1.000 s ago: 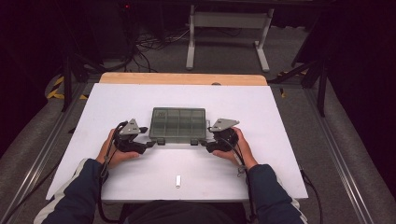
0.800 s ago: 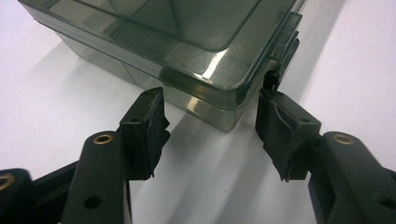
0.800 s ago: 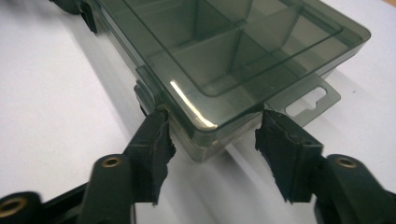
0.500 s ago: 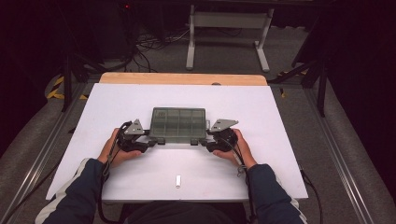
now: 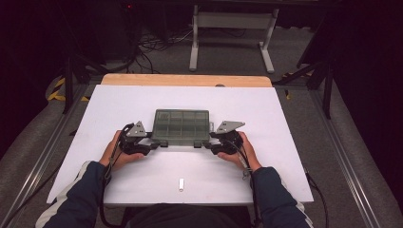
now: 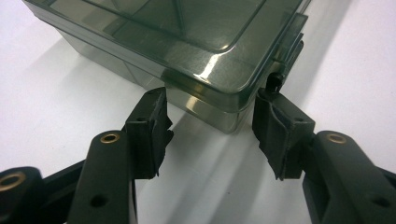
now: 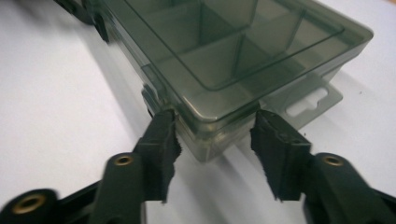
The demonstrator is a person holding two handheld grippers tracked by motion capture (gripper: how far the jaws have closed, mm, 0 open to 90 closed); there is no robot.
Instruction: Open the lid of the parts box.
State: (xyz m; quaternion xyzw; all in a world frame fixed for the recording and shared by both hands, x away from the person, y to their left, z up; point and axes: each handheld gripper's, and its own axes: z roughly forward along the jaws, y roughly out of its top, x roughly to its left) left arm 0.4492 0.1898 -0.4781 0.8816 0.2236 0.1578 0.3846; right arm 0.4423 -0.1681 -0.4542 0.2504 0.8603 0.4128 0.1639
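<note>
Smoky compartment box (image 5: 181,127) flat on the white worktop (image 5: 285,142), lid down, one near corner caught between each pair of jaws. Left gripper (image 6: 210,122): half open, just been closing, pads at the corner's two faces, right pad by the latch (image 6: 279,79); firm pressing not certain. Right gripper (image 7: 214,134): same, half open, just been closing astride the other corner beside the hang tab (image 7: 306,100). Risk, as judged: rounded slick corners squirting out under squeeze, or uneven lift twisting the box. Small white piece (image 5: 181,184) well behind the jaws.
</note>
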